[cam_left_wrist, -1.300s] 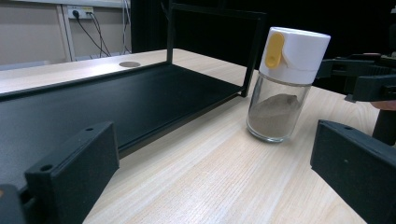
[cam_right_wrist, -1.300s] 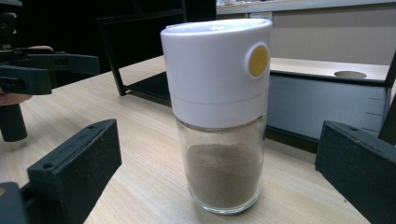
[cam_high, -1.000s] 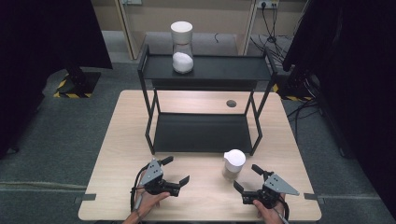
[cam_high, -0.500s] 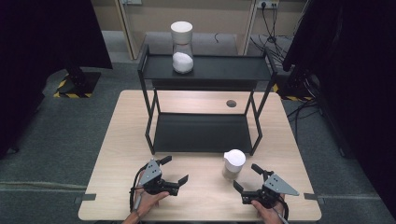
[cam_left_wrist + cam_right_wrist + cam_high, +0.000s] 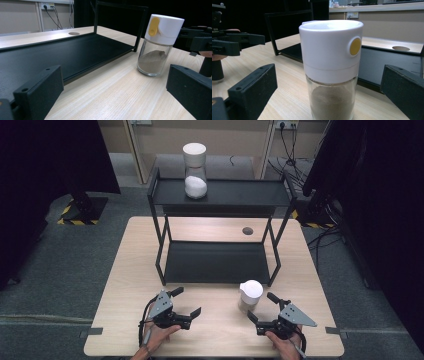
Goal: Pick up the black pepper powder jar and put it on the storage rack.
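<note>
Two claws, jaws wide, nothing held: right claw (image 5: pixel 263 308) faces jar (image 5: pixel 249 296), left claw (image 5: pixel 186 302) well apart | jar upright on tabletop (image 5: pixel 125 285), before rack (image 5: pixel 217 261) | grasp not yet made (pickup left)

Even overhead light on the table (image 5: pixel 215 325), soft short shadows under the rack (image 5: pixel 217 262). Left and right edges of the high view go near-black. High view soft, low detail. Gripper views sharper: wood grain crisp, near jaws slightly blurred, far wall soft. Mild sheen on the jar (image 5: pixel 331 67) cap, no hard glare.
</note>
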The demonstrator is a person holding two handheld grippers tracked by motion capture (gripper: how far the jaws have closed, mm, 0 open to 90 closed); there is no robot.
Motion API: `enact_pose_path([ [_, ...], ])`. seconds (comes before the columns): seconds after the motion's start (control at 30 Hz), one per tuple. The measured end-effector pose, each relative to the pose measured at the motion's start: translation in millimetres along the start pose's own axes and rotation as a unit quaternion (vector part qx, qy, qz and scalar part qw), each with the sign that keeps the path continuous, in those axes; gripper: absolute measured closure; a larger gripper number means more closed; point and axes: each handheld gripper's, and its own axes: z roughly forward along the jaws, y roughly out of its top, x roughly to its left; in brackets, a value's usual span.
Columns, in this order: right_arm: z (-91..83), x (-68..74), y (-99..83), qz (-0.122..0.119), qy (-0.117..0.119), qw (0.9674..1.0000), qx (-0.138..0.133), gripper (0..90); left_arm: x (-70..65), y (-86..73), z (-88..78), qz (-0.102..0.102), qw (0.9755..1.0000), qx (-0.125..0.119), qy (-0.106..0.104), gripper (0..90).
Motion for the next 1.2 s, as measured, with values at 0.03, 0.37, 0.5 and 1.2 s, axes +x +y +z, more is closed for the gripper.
enact_pose_path([
  [0.03, 0.9, -0.7, 0.5, 0.0, 0.002, 1.0, 0.001, 2.7, 0.0, -0.1, 0.2, -0.001, 1.0, 0.0, -0.001, 0.3],
  [0.37, 17.2, -1.9, 7.8, -0.017, 0.005, 0.9997, 0.018, 8.0, 1.0, -0.4, -0.4, -0.004, 1.0, -0.002, 0.001, 0.3],
  [0.5, 20.6, -3.4, 8.8, -0.017, 0.003, 0.9997, 0.019, 9.5, 1.2, -0.2, 0.0, -0.003, 1.0, 0.0, -0.002, 0.3],
  [1.2, 36.2, -8.2, 12.9, -0.033, 0.008, 0.9988, 0.036, 29.3, 1.4, -0.4, 0.0, -0.003, 1.0, 0.0, -0.001, 0.3],
])
